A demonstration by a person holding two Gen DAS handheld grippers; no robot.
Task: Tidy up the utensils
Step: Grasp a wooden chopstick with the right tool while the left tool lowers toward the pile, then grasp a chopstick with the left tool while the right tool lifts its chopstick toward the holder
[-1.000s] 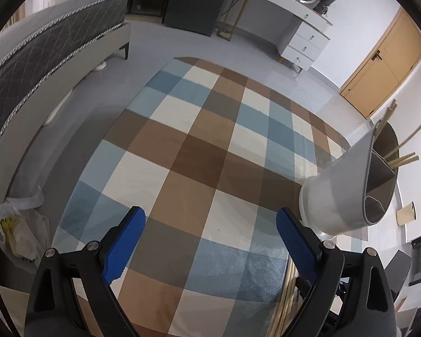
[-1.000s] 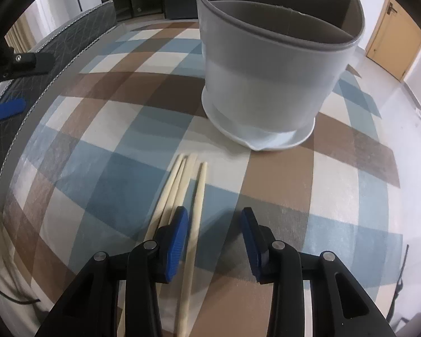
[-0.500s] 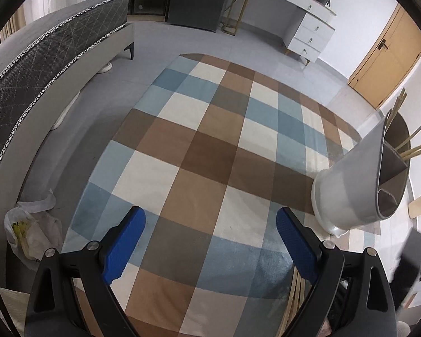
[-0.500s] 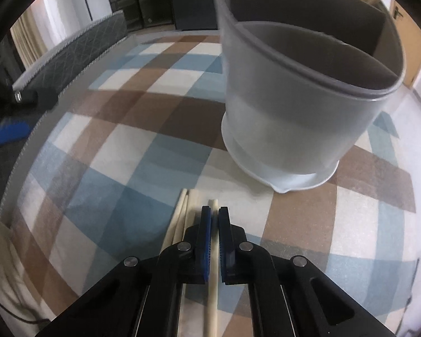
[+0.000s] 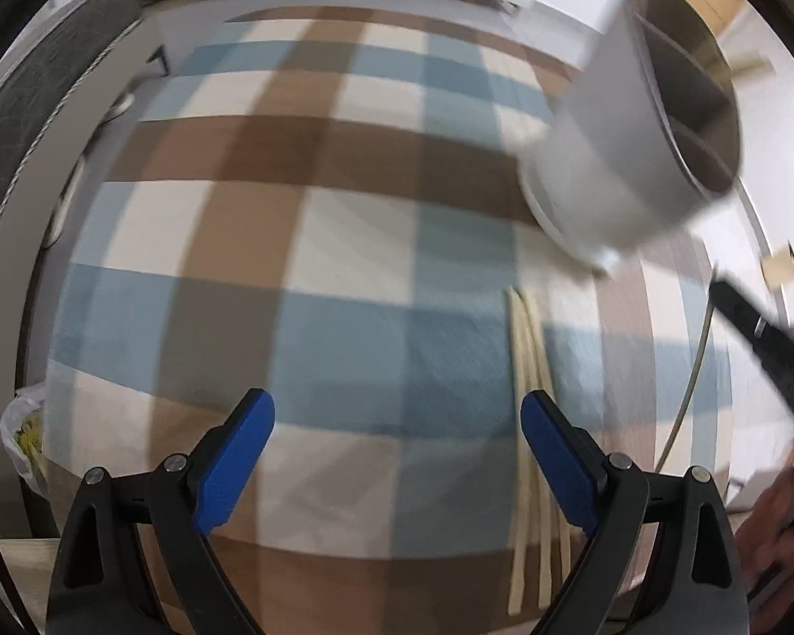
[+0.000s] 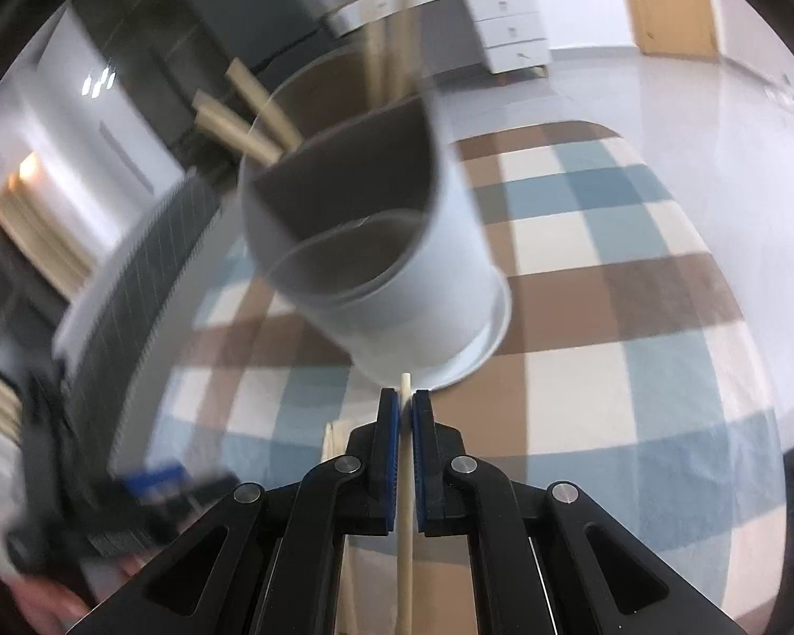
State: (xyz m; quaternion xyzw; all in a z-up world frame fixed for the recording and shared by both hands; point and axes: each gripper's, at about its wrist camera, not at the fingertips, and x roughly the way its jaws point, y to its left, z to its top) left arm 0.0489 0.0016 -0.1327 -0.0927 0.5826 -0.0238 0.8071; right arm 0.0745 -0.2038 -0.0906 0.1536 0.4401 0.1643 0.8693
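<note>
Here the right gripper pinches one chopstick, its tip just before the grey divided holder. The left gripper gapes wide over the checked rug; loose chopsticks lie near its right finger.

chopstick: pale wood | holder: matt grey plastic | rug: woven cloth

The right gripper points down at the checked rug, pinched tight on one chopstick. The left gripper hangs over the rug with its blue fingers wide apart.
</note>
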